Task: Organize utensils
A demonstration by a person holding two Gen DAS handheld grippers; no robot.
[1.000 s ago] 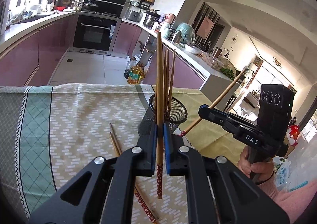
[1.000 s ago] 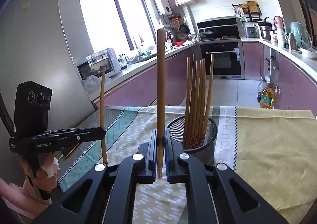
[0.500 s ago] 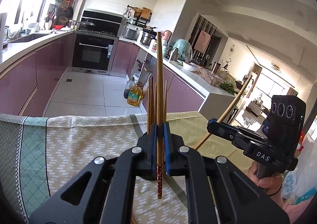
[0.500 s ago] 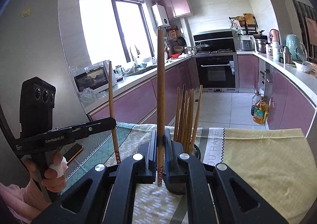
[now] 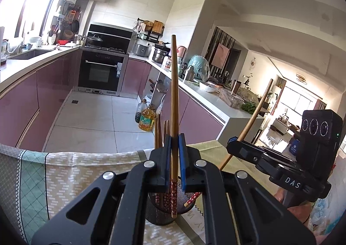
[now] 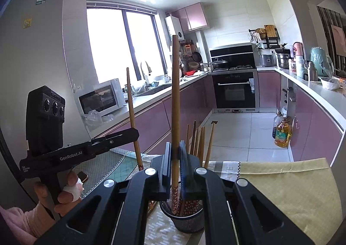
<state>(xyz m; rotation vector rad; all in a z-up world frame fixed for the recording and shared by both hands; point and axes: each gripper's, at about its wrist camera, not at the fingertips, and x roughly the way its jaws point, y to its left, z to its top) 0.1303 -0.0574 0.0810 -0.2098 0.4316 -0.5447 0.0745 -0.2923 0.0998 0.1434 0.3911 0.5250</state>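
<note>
Chopsticks, two in hand, one per gripper. Left gripper: fingers clenched on a chopstick, held upright, patterned end down, its tip hanging just over the mesh holder. Right gripper: fingers likewise clenched on a second chopstick, upright, patterned end already within the holder's rim. In the left view that same stick looks tilted toward the holder's mouth.

Holder: black mesh cup, standing on the clothed desk, several chopsticks already in it, thin ends up. The holder's place on the desk cannot be told from these views.

Step in hand, by my reading: dropping both sticks into the cup. To do it well:
- keep each stick near vertical so its tip clears the rim and the sticks already inside;
- lower until the tip is well below the rim before loosening the fingers, else it may tip out;
- feed one at a time, as two crossing ends could jam or nudge the light cup over.
</note>
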